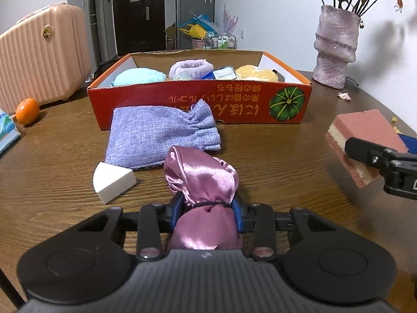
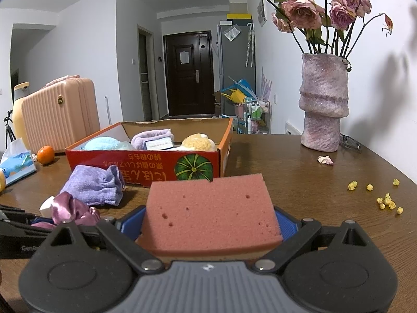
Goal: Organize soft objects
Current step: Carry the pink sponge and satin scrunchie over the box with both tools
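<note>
The pink satin pouch (image 1: 206, 182) sits on the table (image 1: 273, 156), right in front of the left-wrist camera, with the left gripper (image 1: 207, 210) closed on it. The blue pads (image 1: 177, 208) pinch it at its tied neck, where a dark band cinches the cloth, and the fabric bulges above and below the pinch. It looks light, limp and slick; satin is likely to slide between pads, so the cinched neck seems the best place to hold, since the gathered cloth gives bulk to bite on. A grip on the loose ruffle alone would probably slip.

The right gripper (image 2: 209, 224) is closed on a sponge (image 2: 211, 214), pink on top with a pale layer beneath, held by its two sides. The sponge looks light and springy; it gives under the pads but should keep its shape, and a side grip near the middle suits it. In the left-wrist view it appears clear of the table, off to the right.

Just beyond the pouch lie a lavender cloth bag (image 1: 159, 135), flat and floppy, and a white wedge (image 1: 113, 180) beside it, likely soft foam. Behind them stands the red box (image 1: 203, 104), open at the top, already holding a blue puff, a lilac band and a yellow puff. Both held things have yet to go in. A vase (image 2: 324, 104) stands well to the right.
</note>
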Demonstrator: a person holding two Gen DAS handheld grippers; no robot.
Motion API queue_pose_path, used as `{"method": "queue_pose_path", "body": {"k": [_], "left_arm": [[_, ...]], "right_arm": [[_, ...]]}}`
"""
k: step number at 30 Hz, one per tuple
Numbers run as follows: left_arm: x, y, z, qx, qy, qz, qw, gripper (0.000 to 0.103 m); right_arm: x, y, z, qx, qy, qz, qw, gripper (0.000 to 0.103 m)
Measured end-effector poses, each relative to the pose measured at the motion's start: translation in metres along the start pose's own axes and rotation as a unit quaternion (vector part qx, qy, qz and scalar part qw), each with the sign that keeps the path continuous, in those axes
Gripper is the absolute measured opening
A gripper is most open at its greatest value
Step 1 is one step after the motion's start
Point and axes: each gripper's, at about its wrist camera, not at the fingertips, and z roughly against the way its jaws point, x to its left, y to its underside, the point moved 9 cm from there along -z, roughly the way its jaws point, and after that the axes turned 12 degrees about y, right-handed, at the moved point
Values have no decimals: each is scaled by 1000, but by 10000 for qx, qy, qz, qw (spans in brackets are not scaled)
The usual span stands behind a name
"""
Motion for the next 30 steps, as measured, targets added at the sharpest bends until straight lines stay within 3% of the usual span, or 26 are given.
{"method": "queue_pose_path", "body": {"k": [17,30], "left_arm": [[-11,-23,36,-675,264,-262,9970,38],[8,-57,53,-1229,126,-181,9922,38]], "right_arm": [[11,-8,16,-448,-63,-307,9985,98],[32,-26,9,-677,-49,-465,9966,98]]}}
